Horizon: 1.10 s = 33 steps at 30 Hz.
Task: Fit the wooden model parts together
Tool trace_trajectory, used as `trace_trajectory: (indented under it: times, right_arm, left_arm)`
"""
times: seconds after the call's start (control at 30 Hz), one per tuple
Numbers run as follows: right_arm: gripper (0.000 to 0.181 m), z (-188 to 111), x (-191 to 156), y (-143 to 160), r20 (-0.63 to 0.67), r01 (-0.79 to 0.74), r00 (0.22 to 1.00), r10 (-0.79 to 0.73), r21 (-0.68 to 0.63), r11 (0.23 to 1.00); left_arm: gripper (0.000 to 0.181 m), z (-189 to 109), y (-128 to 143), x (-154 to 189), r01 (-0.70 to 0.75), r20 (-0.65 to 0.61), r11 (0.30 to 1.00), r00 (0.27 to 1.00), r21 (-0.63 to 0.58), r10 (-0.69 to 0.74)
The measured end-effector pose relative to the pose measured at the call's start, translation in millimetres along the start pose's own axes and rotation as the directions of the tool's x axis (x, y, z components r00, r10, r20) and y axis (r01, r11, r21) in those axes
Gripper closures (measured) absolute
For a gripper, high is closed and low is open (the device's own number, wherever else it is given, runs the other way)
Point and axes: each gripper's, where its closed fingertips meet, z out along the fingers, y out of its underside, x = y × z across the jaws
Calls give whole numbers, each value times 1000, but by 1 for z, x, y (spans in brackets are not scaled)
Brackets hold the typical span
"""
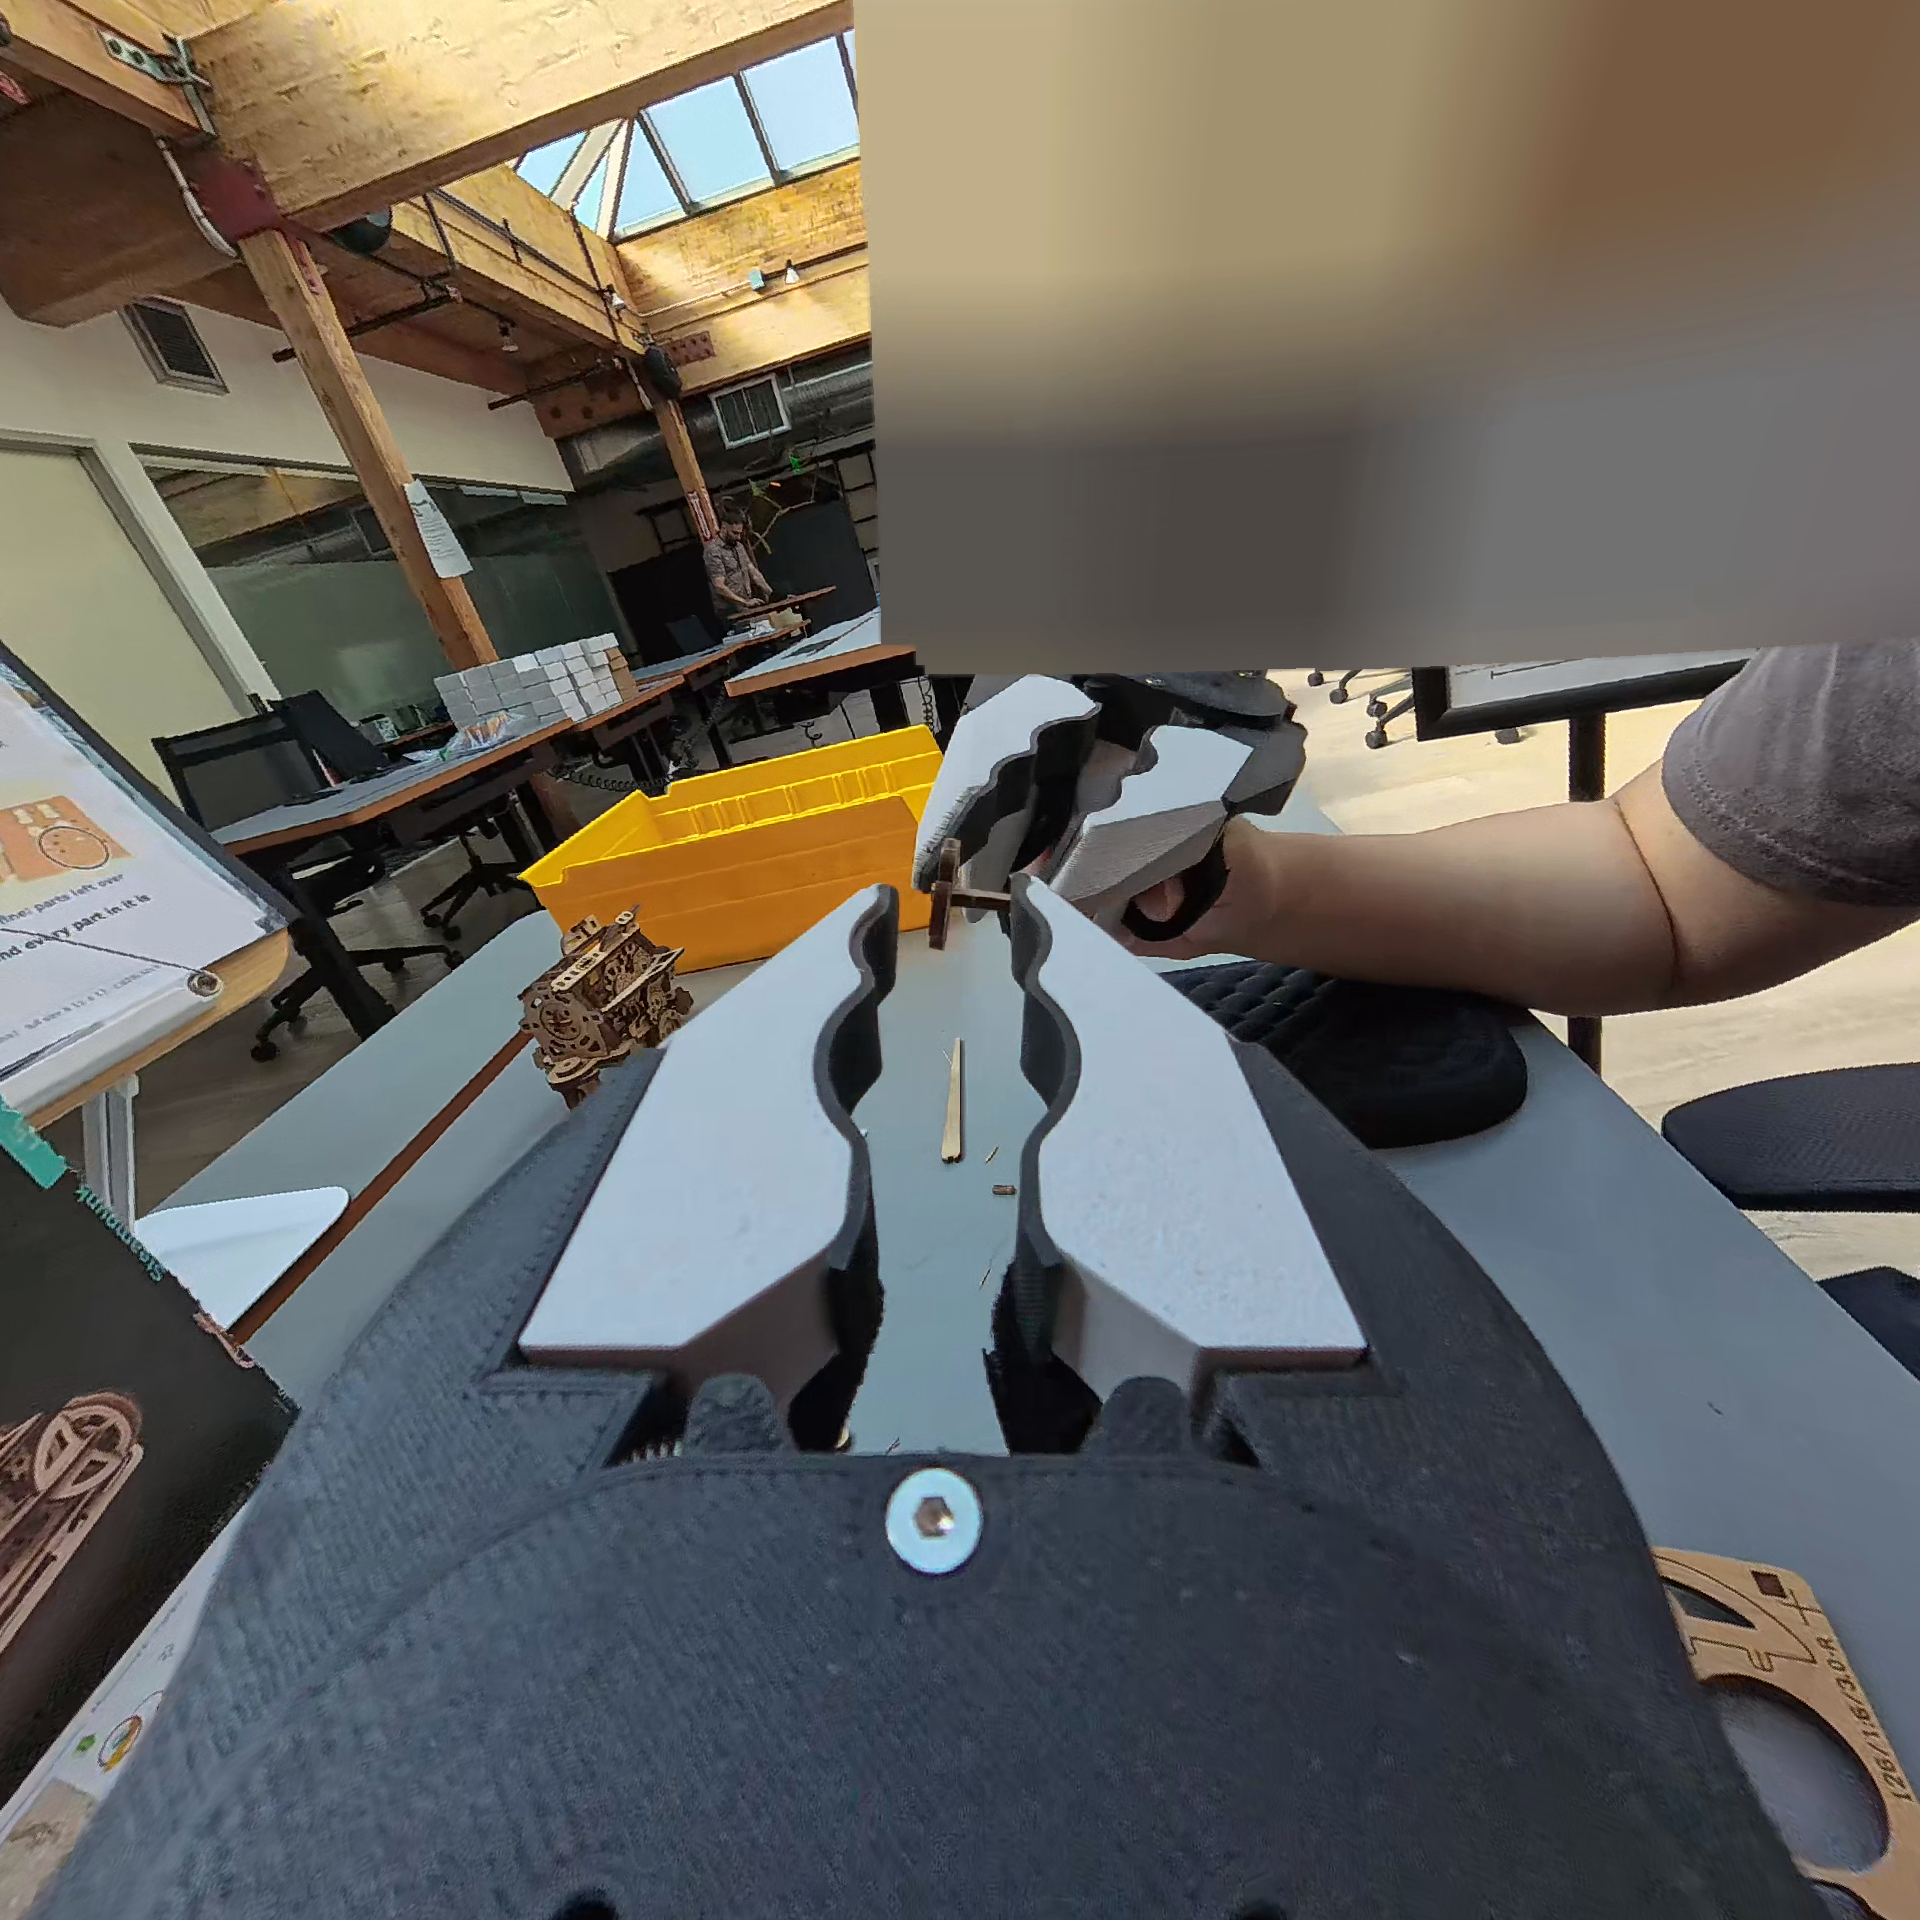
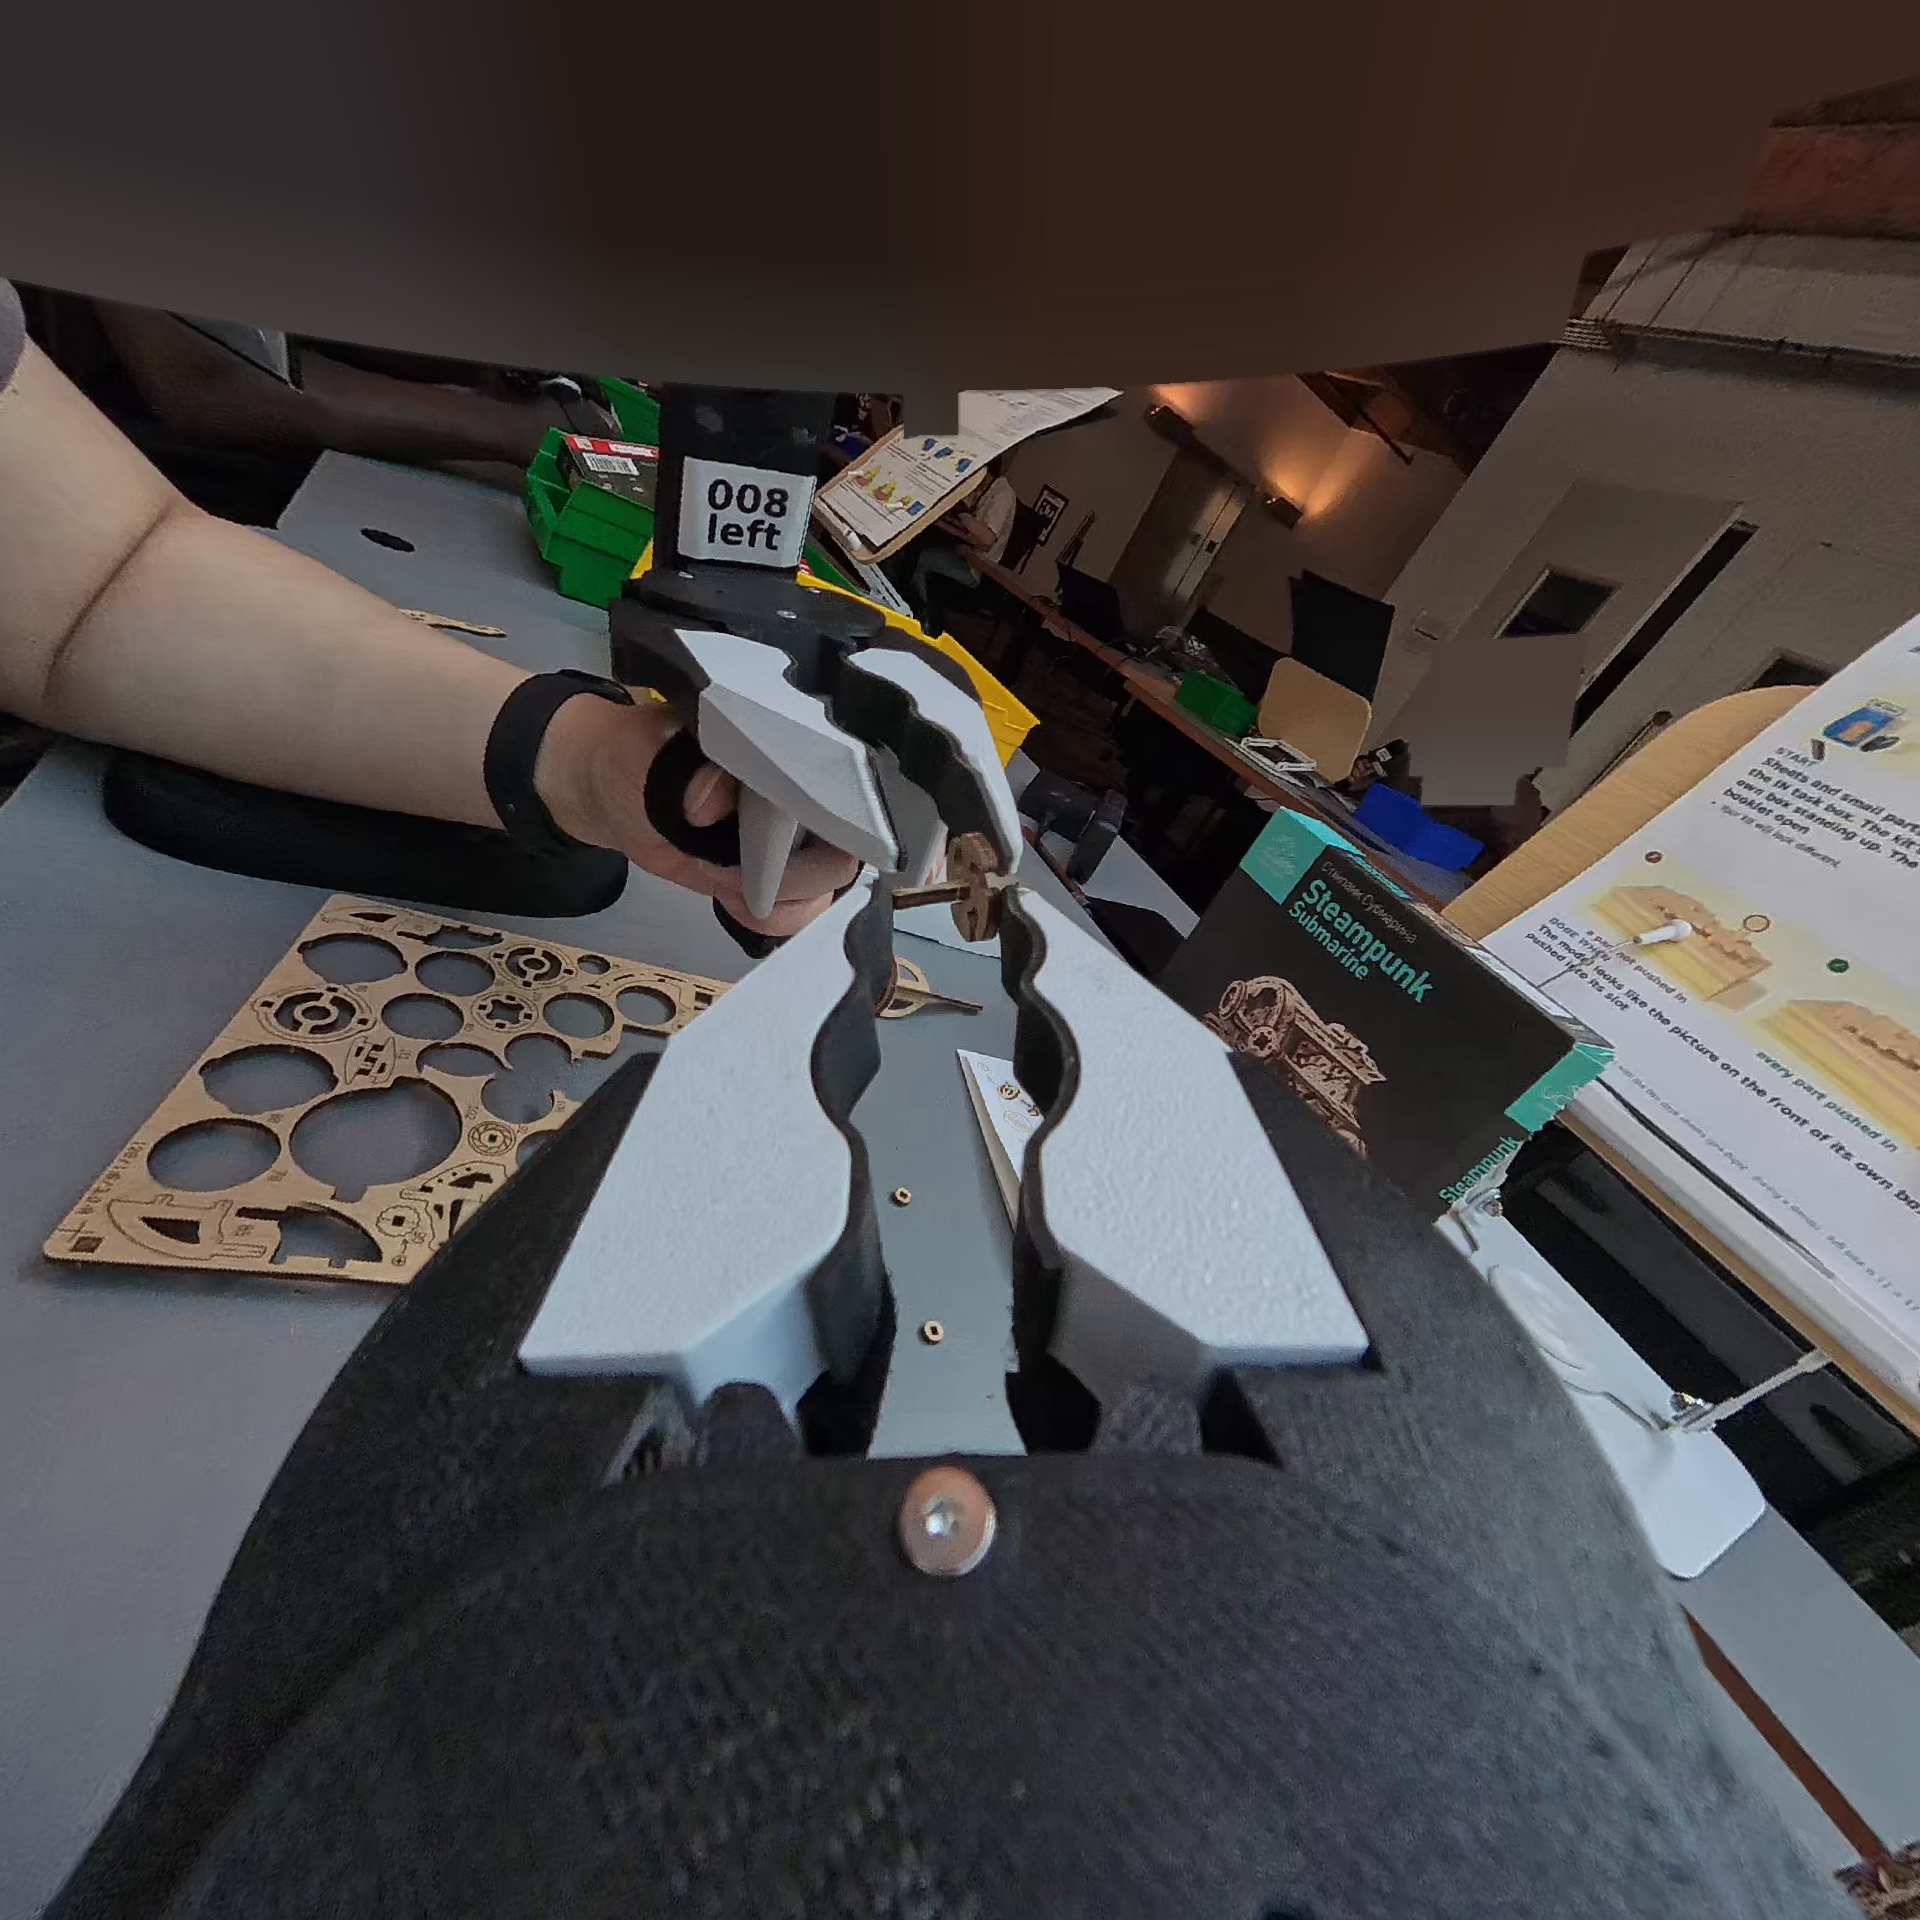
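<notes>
A small wooden wheel on an axle [image 2: 971, 871] is held in the air between the two grippers, which face each other tip to tip. My right gripper [image 2: 945, 899] is shut on it lengthwise: the axle end touches one finger and the wheel side touches the other. In the left wrist view the part [image 1: 945, 896] sits at the tips of my left gripper [image 1: 954, 902]. That gripper's jaws stand open around it, with a gap beside the wheel. The right gripper [image 1: 987, 878] reaches in from the upper right. The left gripper [image 2: 940, 847] also shows in the right wrist view.
On the grey table [image 2: 156, 1403] lie a punched-out wooden sheet [image 2: 343, 1091], a loose wooden part [image 2: 920, 995], tiny wooden bits [image 2: 902, 1195] and a thin stick [image 1: 952, 1101]. A built wooden model [image 1: 603, 997], a yellow bin [image 1: 758, 842], the kit box [image 2: 1371, 997] and an instruction board [image 2: 1766, 987] stand around. Left and right tips are no more than a few centimetres apart.
</notes>
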Motion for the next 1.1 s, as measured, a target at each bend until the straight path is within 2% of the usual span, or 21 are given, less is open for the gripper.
trace_trajectory:
  times: [0.13,0.23,0.4,0.83,1.1]
  right_arm:
    - [162,0,-4,-2,-41,153,987,-152,2,988]
    - [162,0,-6,-4,-61,217,974,-217,0,976]
    - [162,-2,-6,-8,-94,272,958,-269,14,962]
    - [162,-5,-13,-16,-131,421,900,-416,19,907]
    - [161,-7,-12,-16,-140,441,889,-436,10,897]
  left_arm:
    - [168,3,2,6,-70,5,997,998,-16,70]
    - [168,3,1,7,-64,-4,998,998,-15,64]
    - [163,3,-1,7,1,-29,1000,1000,-2,-1]
    - [165,5,-5,16,8,-67,1000,998,-15,-9]
    - [167,7,-6,16,-34,-29,999,999,-22,34]
